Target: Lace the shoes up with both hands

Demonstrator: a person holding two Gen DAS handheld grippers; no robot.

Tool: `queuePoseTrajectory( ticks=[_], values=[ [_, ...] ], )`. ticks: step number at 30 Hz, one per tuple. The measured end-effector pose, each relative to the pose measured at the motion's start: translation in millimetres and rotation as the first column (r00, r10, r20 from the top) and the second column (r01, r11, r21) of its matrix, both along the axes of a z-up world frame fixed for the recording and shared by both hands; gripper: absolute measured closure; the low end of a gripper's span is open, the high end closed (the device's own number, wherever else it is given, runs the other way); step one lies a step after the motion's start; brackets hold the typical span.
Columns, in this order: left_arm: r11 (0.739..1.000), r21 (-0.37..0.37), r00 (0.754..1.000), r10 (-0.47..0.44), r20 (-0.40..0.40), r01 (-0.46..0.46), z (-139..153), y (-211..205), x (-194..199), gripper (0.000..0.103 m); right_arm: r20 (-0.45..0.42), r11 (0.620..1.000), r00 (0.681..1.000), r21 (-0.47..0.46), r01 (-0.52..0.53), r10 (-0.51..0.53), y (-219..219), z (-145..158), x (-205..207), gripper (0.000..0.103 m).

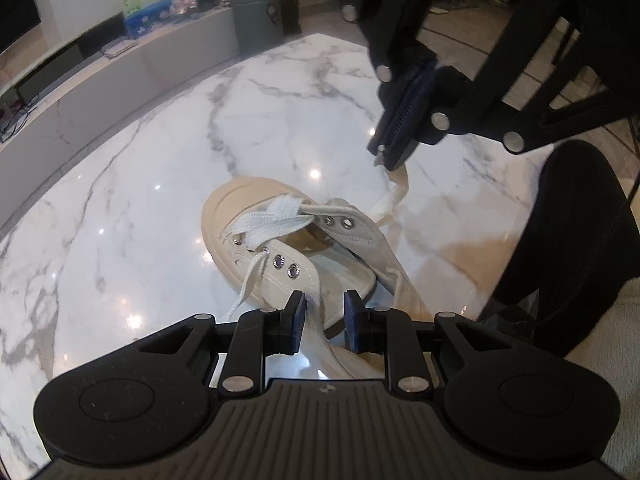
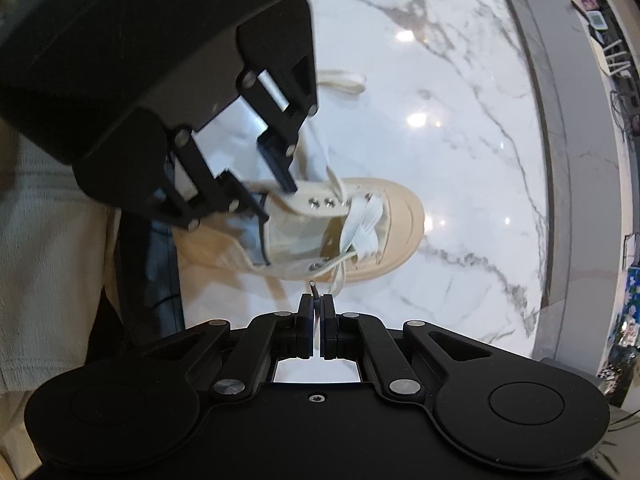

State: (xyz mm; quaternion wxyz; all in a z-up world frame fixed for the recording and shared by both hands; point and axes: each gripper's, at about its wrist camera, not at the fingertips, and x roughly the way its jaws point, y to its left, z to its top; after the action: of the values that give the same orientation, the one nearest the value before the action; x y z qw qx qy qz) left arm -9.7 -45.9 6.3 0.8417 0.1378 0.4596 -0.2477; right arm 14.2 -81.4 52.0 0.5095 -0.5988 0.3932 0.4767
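A cream canvas shoe lies on the marble table, toe pointing away in the left wrist view. White laces cross at the lowest eyelets. My left gripper straddles the shoe's side wall near the collar, one finger inside and one outside, closed on the canvas. My right gripper is shut on a lace end above the shoe; the aglet pokes out past its tips. That lace runs down to the right-hand eyelets. The other lace end hangs loose.
The round table's edge curves past the toe. Beyond it stand a low grey cabinet and a grey bin. A dark sleeve and the person's light clothing are close by the heel side.
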Motion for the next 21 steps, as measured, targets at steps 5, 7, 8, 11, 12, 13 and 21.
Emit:
queuePoseTrajectory(
  ticks=[5, 7, 8, 11, 12, 13, 21],
  values=[
    [0.999, -0.031, 1.000, 0.022, 0.013, -0.022, 1.0, 1.7, 5.9, 0.083, -0.049, 0.997, 0.997, 0.057, 0.057, -0.054, -3.2, -3.5, 12.6, 0.102],
    [0.999, -0.047, 1.000, 0.027, 0.014, -0.026, 0.2, 3.0, 8.0, 0.084, -0.080, 0.992, 0.994, 0.096, 0.086, -0.078, -6.2, -5.4, 18.3, 0.102],
    [0.998, -0.055, 0.999, 0.031, 0.014, -0.030, 0.1, 4.0, 8.9, 0.086, -0.095, 0.988, 0.991, 0.115, 0.101, -0.090, -7.8, -6.3, 21.2, 0.102],
    [0.996, -0.078, 0.999, 0.046, 0.015, -0.045, 0.6, 8.8, 11.1, 0.090, -0.148, 0.971, 0.979, 0.176, 0.163, -0.138, -13.3, -10.6, 30.9, 0.102],
    [0.994, -0.093, 0.998, 0.054, 0.010, -0.053, 0.8, 12.0, 12.4, 0.090, -0.166, 0.964, 0.974, 0.193, 0.185, -0.154, -15.1, -12.1, 33.9, 0.102],
    [0.993, -0.101, 0.998, 0.058, 0.007, -0.057, 1.1, 13.8, 13.0, 0.090, -0.188, 0.954, 0.967, 0.214, 0.211, -0.172, -17.3, -13.6, 37.1, 0.102],
    [0.988, -0.123, 0.996, 0.091, 0.005, -0.090, 3.6, 23.4, 10.4, 0.090, -0.292, 0.886, 0.935, 0.352, 0.302, -0.203, -21.0, -9.7, 48.2, 0.102]
  ],
)
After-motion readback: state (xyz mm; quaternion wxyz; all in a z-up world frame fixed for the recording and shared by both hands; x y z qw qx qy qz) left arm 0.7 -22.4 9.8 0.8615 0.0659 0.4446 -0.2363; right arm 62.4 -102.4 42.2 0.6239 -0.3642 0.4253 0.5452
